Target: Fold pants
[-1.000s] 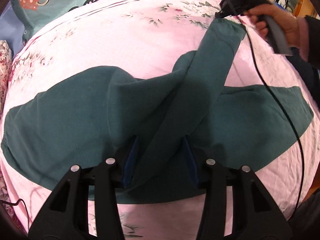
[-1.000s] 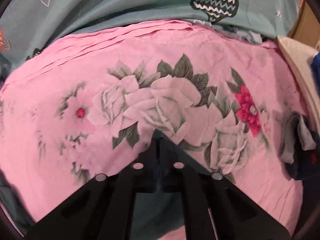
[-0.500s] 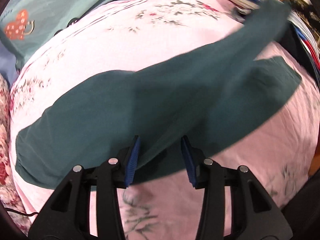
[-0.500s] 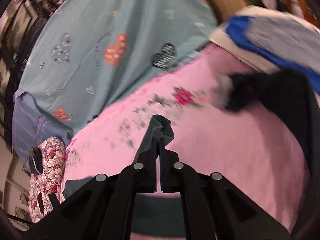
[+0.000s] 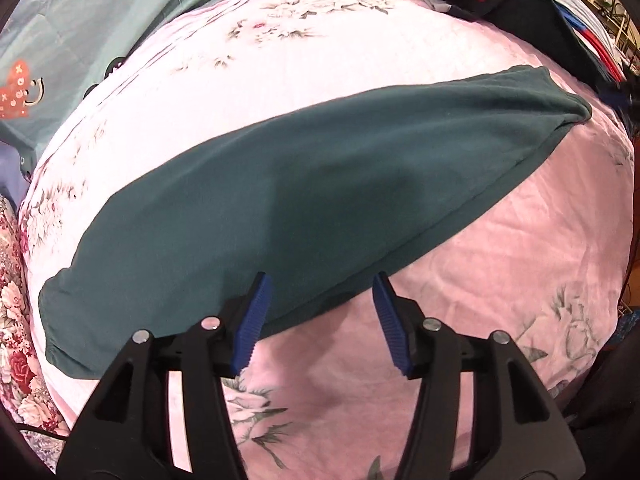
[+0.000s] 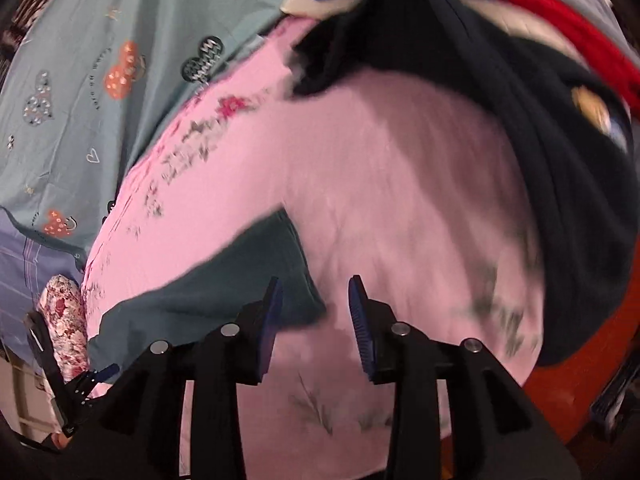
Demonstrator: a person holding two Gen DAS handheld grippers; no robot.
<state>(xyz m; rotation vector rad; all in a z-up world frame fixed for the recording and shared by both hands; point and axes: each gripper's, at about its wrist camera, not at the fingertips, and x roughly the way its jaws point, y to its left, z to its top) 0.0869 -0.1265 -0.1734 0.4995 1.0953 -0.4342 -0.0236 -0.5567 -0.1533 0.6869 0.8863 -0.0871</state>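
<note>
Now, through the left wrist, the green pants (image 5: 320, 184) lie folded lengthwise on the pink floral bedspread (image 5: 500, 280); the left gripper (image 5: 322, 320) is opening, its jaws empty over the near edge. Through the right wrist, blurred, the right gripper (image 6: 314, 320) is opening beside the pants' end (image 6: 256, 276), gripping nothing.

We see the pants (image 5: 320, 192) lying flat across the middle of the bed (image 5: 500, 280). Behind the pants sits a pillow (image 5: 80, 32); to their right, at the bed's edge, a clothes pile (image 5: 532, 12). Both tools hover at the pants' near edge.
</note>
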